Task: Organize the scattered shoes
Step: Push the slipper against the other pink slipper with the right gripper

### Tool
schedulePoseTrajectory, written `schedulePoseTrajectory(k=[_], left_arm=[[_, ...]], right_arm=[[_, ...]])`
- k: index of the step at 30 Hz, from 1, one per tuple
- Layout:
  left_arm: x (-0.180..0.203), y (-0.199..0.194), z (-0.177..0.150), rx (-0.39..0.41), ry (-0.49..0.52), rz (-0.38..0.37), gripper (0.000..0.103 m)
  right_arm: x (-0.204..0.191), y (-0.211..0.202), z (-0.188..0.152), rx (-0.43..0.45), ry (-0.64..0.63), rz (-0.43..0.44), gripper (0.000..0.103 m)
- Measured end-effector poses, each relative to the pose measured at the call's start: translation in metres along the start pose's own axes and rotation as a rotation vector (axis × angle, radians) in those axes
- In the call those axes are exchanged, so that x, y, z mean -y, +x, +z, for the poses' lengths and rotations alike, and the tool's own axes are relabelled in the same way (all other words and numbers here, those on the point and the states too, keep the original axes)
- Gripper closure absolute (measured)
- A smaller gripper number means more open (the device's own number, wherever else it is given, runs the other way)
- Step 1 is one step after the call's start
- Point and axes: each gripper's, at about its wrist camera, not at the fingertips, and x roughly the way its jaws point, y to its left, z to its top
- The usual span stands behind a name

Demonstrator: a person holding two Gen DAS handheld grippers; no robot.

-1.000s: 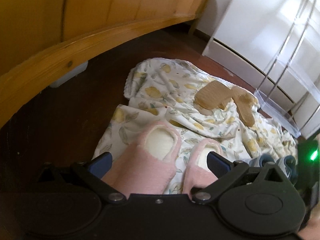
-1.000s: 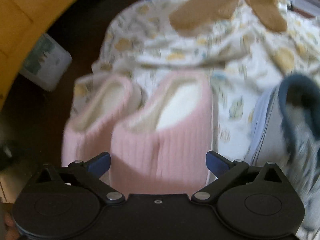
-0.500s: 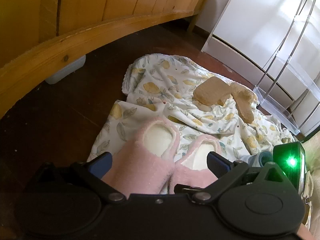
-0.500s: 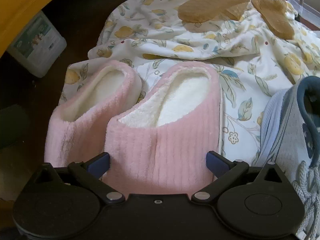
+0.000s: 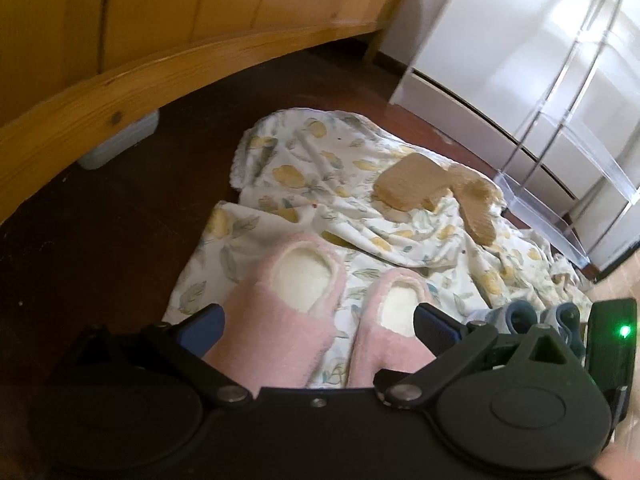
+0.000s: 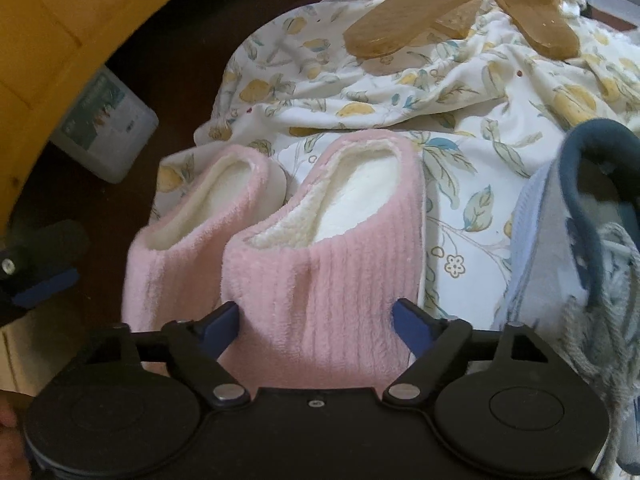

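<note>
My right gripper [image 6: 316,322] straddles the nearer pink slipper [image 6: 332,240] on the floral cloth [image 6: 460,92], fingers spread and seemingly closing in to grip it, while my left gripper [image 5: 318,322] hovers wide open over both.

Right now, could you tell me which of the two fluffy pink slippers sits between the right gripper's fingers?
The ribbed pink slipper nearer the grey-blue sneaker; the right gripper straddles its toe, while the smoother pink slipper lies outside.
</note>
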Motion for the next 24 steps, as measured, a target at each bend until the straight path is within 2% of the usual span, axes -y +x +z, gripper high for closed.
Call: schedulePoseTrajectory(k=[5, 10, 17, 21, 24], left_arm=[[0.003, 0.001, -0.001, -0.003, 0.013, -0.008, 0.001], [0.005, 0.001, -0.001, -0.007, 0.023, -0.008, 0.001], [0.011, 0.003, -0.003, -0.018, 0.066, 0.01, 0.001], [0.009, 0.003, -0.003, -0.021, 0.053, 0.036, 0.001], [0.005, 0.004, -0.002, -0.025, 0.03, 0.06, 0.001]], right_arm=[[0.007, -0.01, -0.002, 0.005, 0.039, 0.029, 0.035], [0.015, -0.017, -0.006, 0.009, 0.077, 0.031, 0.042], [0.02, -0.013, -0.008, 0.009, 0.092, 0.018, 0.043], [0.02, -0.011, -0.008, 0.005, 0.091, 0.005, 0.043], [0.015, -0.014, -0.008, 0.016, 0.044, -0.019, 0.037]])
